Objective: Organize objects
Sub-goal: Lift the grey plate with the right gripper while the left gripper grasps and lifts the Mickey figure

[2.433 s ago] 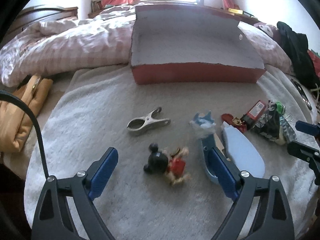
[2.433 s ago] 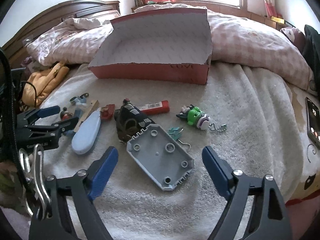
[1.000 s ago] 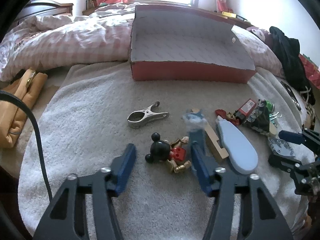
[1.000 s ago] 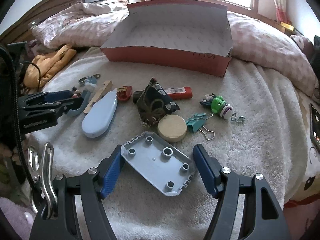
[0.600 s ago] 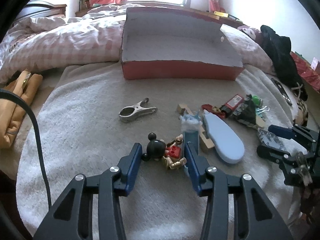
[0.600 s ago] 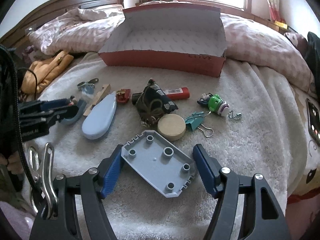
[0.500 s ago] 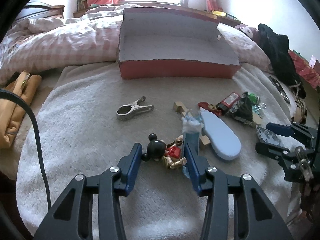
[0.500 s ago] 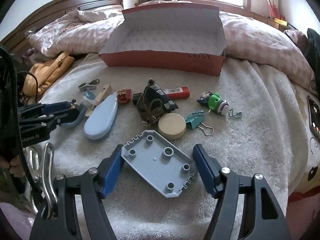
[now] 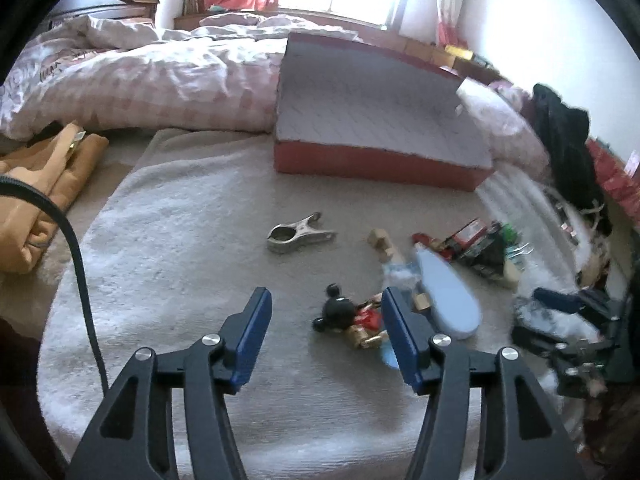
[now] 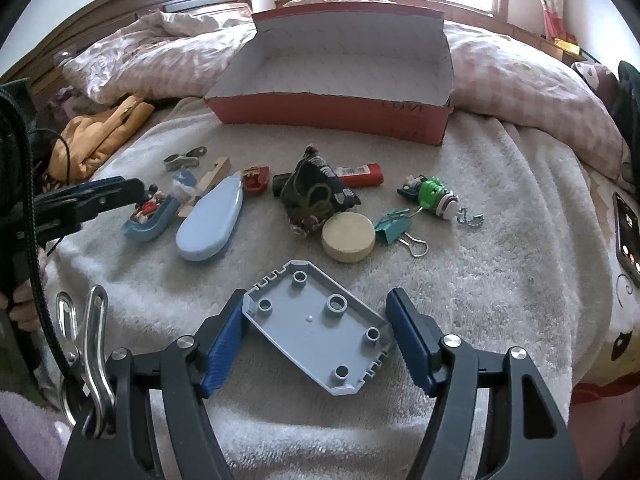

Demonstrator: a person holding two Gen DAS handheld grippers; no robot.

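In the left wrist view, the left gripper (image 9: 325, 320) is seen over a pale towel (image 9: 172, 248) spread on the bed, its jaws having just been opening and now standing apart. A mouse figurine (image 9: 352, 318) with black ears and a red body lies on the towel between the jaws, close against the right-hand blue pad; no pad is seen pressing on it. Beyond it, a metal clip (image 9: 296, 234) lies alone on the towel, and to the right a light blue oval case (image 9: 446, 296) is found beside a wooden piece (image 9: 384, 242). The open red box (image 9: 376, 136) is set at the far end of the towel, against the pink checked duvet (image 9: 160, 80). This view is blurred toward its right edge, where the right gripper (image 9: 560, 320) is only dimly made out. In the right wrist view, the right gripper (image 10: 316, 336) is held low over the towel with a grey plastic plate (image 10: 316, 330) between its jaws; the left pad is against the plate's edge, while at the right pad contact cannot be told, so a grasp cannot be confirmed. Past the plate lie a wooden disc (image 10: 348, 238), a teal binder clip (image 10: 394, 228), a dark pouch (image 10: 316, 196), a red lighter (image 10: 360, 170) and a green keychain toy (image 10: 432, 194). The left gripper (image 10: 138, 196) is seen at the left, over the mouse figurine (image 10: 148, 206).
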